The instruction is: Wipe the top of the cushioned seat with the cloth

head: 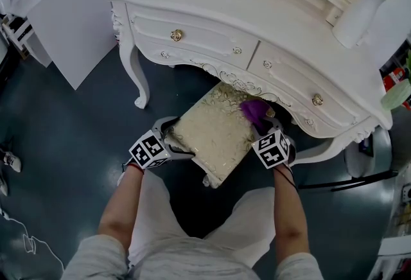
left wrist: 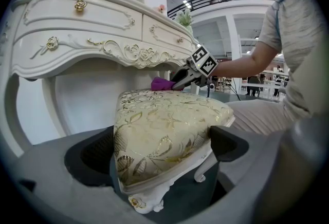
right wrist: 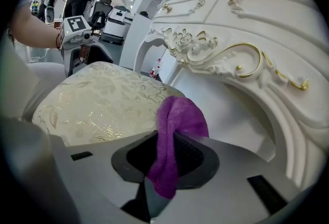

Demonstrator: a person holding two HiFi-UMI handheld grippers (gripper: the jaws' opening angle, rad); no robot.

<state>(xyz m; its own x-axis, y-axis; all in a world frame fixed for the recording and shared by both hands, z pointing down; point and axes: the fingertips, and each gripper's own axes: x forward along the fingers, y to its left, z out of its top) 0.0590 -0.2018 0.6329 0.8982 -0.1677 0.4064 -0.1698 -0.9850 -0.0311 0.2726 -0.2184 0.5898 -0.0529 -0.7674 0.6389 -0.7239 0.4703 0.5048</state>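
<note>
The cushioned seat (head: 213,134) is a cream stool top with a gold leaf pattern, partly tucked under the dressing table. My left gripper (head: 174,144) clamps the seat's near left corner; in the left gripper view the cushion (left wrist: 164,125) fills the gap between both pads of the gripper (left wrist: 164,152). My right gripper (head: 262,123) is at the seat's far right corner, shut on a purple cloth (head: 254,112). In the right gripper view the cloth (right wrist: 180,115) hangs folded out of the jaws of the gripper (right wrist: 167,155), its tip over the seat's edge (right wrist: 103,102).
A white dressing table (head: 257,28) with gold-knobbed drawers overhangs the seat's far end; its curved leg (head: 135,73) stands at the left. A white cabinet (head: 70,15) is further left. The person's knees (head: 154,208) sit just before the stool. The floor is dark.
</note>
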